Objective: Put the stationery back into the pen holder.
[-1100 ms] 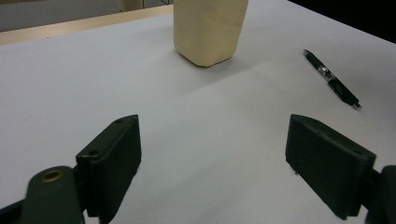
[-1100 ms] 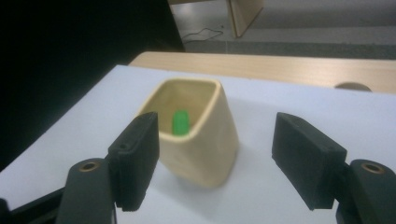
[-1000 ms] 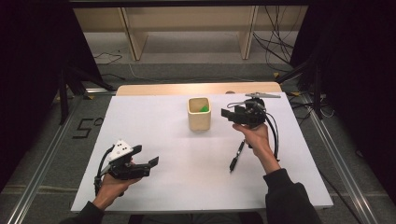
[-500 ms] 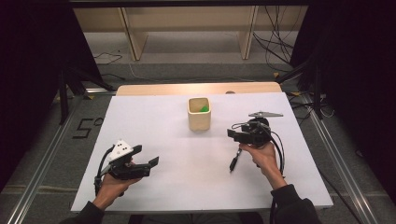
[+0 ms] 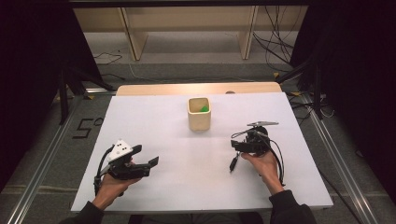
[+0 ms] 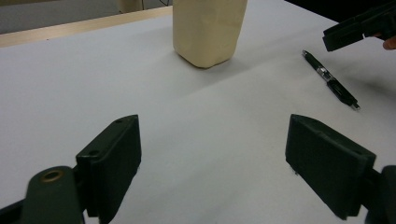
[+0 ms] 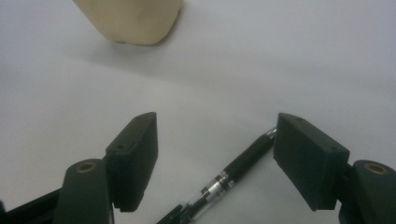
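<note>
A black pen with a clear middle section lies flat on the white table, right of centre. My right gripper hovers low over it, open; in the right gripper view the pen lies slantwise between the wide-apart jaws of the gripper, untouched by either pad. A cream cup stands upright at the middle back with something green inside. My left gripper rests near the front left, open with nothing between its jaws. From there the cup and pen lie ahead.
A wooden strip borders the table's far edge. Dark stands and cables crowd the floor on both sides, and wooden shelf legs stand behind the table. The other gripper's jaw shows at the upper right of the left gripper view.
My right gripper has come down and toward the person, from above the table beside the cup to just over the pen. The left gripper has stayed put.
</note>
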Action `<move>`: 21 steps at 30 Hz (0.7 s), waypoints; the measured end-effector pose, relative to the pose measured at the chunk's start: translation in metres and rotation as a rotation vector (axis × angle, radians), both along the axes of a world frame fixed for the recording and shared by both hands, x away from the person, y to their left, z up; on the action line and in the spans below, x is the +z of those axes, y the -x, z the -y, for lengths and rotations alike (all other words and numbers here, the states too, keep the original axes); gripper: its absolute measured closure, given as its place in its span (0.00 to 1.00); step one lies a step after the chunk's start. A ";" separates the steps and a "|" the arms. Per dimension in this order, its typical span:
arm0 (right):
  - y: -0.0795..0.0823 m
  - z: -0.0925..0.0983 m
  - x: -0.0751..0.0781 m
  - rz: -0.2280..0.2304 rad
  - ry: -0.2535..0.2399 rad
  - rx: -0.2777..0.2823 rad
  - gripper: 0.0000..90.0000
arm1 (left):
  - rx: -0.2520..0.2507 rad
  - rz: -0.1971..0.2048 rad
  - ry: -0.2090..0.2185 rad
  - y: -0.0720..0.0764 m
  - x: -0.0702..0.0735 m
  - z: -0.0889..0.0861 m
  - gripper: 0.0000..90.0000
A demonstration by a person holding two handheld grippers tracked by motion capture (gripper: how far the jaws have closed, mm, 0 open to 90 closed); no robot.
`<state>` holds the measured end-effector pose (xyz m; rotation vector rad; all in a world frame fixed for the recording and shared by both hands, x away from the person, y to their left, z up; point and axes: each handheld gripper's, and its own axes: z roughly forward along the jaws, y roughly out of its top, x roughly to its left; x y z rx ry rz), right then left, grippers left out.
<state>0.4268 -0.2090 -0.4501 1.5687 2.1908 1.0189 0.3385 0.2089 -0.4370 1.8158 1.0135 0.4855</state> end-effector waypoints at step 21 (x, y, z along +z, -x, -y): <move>0.008 -0.009 -0.020 -0.076 0.070 -0.023 0.50 | -0.002 0.011 0.018 0.001 0.001 0.001 0.20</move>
